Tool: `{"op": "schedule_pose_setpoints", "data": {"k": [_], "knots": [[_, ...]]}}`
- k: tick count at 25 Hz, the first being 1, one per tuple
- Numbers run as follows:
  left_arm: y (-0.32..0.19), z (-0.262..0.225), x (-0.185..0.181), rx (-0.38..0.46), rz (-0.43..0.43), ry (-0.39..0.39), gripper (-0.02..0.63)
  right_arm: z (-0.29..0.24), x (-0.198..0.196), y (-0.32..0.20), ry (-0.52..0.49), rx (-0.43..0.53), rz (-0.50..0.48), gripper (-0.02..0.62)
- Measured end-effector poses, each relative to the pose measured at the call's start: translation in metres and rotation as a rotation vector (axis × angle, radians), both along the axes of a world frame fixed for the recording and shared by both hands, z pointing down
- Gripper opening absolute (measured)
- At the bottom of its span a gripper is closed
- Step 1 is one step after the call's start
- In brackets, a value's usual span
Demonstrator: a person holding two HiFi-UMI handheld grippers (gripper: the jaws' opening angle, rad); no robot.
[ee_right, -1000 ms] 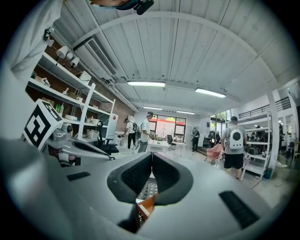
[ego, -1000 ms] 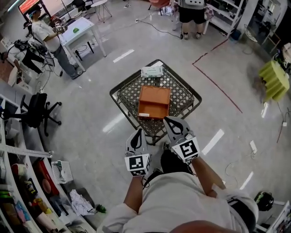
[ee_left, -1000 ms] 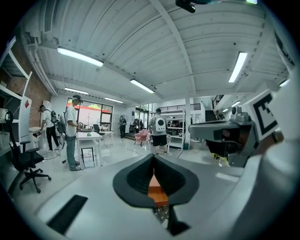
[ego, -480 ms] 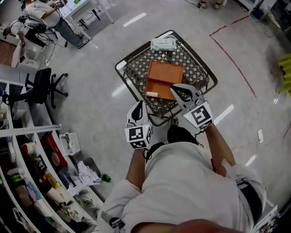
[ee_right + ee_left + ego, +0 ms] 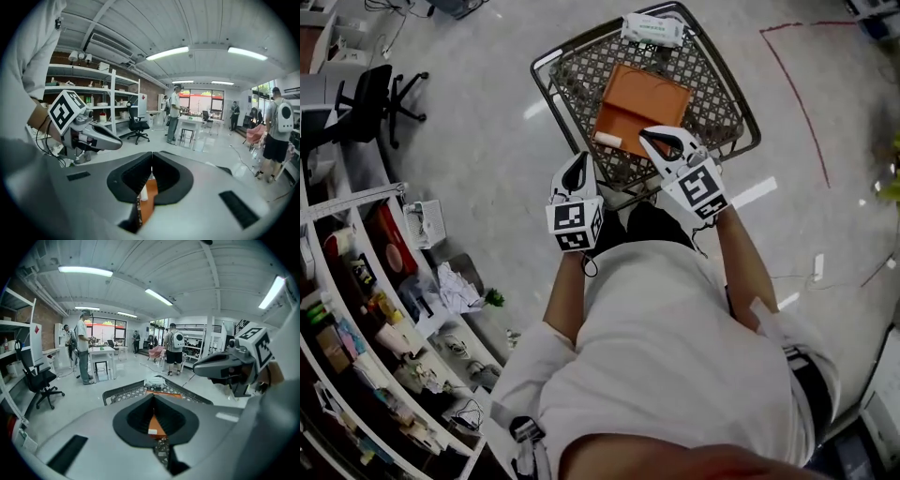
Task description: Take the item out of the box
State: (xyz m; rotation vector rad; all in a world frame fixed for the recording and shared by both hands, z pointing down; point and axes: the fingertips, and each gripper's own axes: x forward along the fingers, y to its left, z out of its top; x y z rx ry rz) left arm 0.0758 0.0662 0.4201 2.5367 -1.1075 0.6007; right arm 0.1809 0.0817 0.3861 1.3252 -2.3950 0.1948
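Right gripper [image 5: 651,137] now over orange box [image 5: 645,97], jaws together.

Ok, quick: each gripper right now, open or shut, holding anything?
Left gripper: closed, holding nothing.
Right gripper: closed, holding nothing.

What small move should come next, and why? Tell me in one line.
Probably open the right tongs, which hover at the near edge of the flat orange cardboard box. Both they and the left tongs are shut and empty, so neither can take hold of anything yet. The box appears closed and lies on the black wire-mesh table just ahead of them.
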Motion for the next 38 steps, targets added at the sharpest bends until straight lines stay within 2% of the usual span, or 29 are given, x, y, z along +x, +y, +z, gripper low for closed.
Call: {"op": "schedule_pose_setpoints", "data": {"k": [9, 13, 19, 25, 33, 34, 36, 38], "knots": [[-0.019, 0.057, -0.036, -0.129, -0.089, 0.022, 0.009, 0.087, -0.054, -0.026, 0.155, -0.220, -0.204, 0.005], [-0.035, 0.084, -0.045, -0.192, -0.103, 0.021, 0.011, 0.120, -0.063, -0.038, 0.145, -0.336, -0.225, 0.005], [-0.047, 0.125, -0.053, -0.294, -0.095, 0.016, 0.009, 0.172, -0.071, -0.048, 0.222, -0.489, -0.272, 0.005], [-0.056, 0.162, -0.057, -0.361, -0.093, 0.018, 0.009, 0.225, -0.075, -0.061, 0.301, -0.606, -0.324, 0.005], [-0.061, 0.192, -0.072, -0.423, -0.111, 0.026, 0.011, 0.268, -0.081, -0.065, 0.367, -0.737, -0.392, 0.006], [-0.062, 0.193, -0.074, -0.428, -0.116, 0.027, 0.009, 0.273, -0.081, -0.065, 0.375, -0.752, -0.400, 0.012], [-0.062, 0.196, -0.079, -0.436, -0.123, 0.025, 0.009, 0.282, -0.080, -0.065, 0.391, -0.780, -0.400, 0.072], [-0.063, 0.199, -0.082, -0.446, -0.131, 0.024, 0.009, 0.289, -0.078, -0.065, 0.396, -0.806, -0.395, 0.081]]}}
